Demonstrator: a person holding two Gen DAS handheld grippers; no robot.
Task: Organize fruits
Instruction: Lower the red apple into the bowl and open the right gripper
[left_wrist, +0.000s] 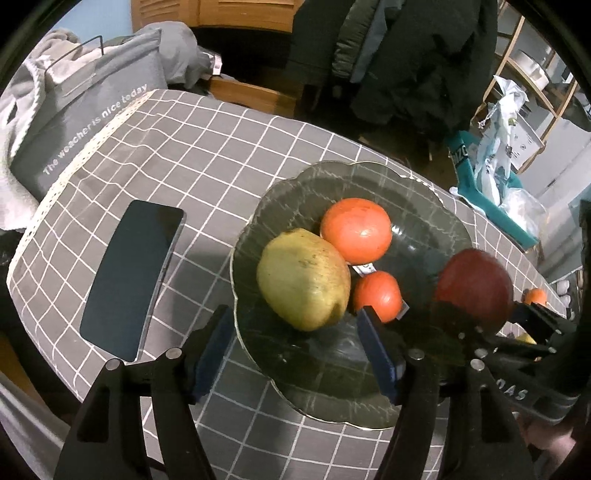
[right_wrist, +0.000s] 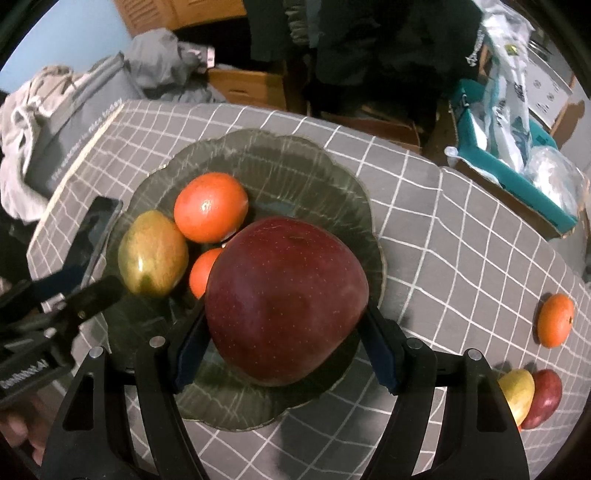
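One red apple (right_wrist: 286, 299) sits squeezed in the right gripper (right_wrist: 284, 347), just above the plate (right_wrist: 295, 155). The left gripper (left_wrist: 295, 347) is open, with nothing in it, near the pear (left_wrist: 303, 278).

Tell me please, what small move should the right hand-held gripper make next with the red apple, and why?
Probably lower it a little and open. The right hand-held gripper holds the red apple over the glass plate, beside the oranges and the mango, and bare plate shows on that side. The left hand-held gripper is open and empty.
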